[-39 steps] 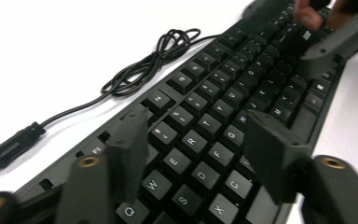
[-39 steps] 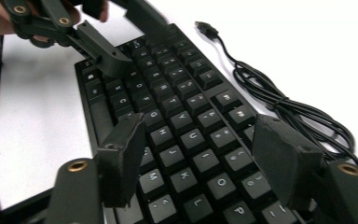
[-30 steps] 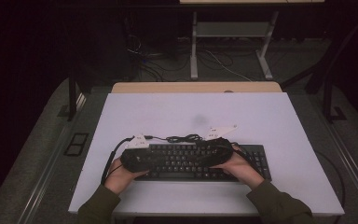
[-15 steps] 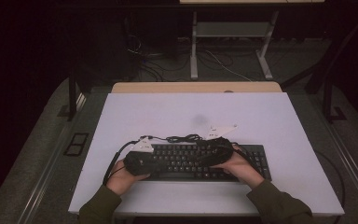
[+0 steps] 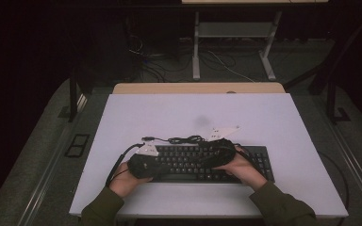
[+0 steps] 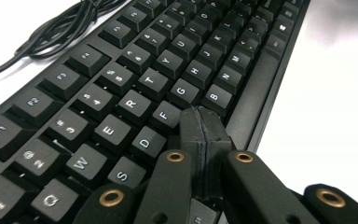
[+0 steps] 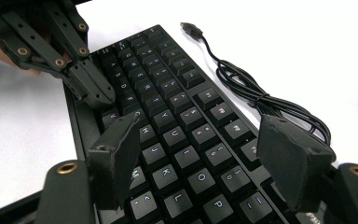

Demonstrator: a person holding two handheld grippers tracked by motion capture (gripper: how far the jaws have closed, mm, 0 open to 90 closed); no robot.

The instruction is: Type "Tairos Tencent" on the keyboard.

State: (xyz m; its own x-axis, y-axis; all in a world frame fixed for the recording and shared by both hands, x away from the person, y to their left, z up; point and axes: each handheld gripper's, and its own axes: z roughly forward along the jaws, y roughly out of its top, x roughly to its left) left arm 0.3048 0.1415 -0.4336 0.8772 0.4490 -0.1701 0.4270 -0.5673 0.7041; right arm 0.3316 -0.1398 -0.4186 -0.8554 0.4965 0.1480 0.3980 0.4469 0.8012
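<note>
A black keyboard (image 5: pixel 250 162) lies on the white table near the front edge, with its black USB cable (image 5: pixel 179 139) coiled just behind it. My left gripper (image 5: pixel 156 164) rests over the keyboard's left half. Its jaws are shut together with nothing between them, and the tips (image 6: pixel 200 116) sit on the keys beside F and G. My right gripper (image 5: pixel 206 159) hovers over the middle keys with its jaws wide open (image 7: pixel 200 140) and only keys between the pads. The left gripper (image 7: pixel 98 95) also appears in the right gripper view, touching the keys by V.
The white table (image 5: pixel 273 117) has bare surface behind and to both sides of the keyboard. A wooden strip (image 5: pixel 198 88) runs along its far edge. The USB plug (image 7: pixel 191 29) lies loose on the table. A desk frame and floor cables (image 5: pixel 217 61) stand beyond.
The left hand and its gripper have edged slightly to the right along the keyboard. The right gripper has kept still.
</note>
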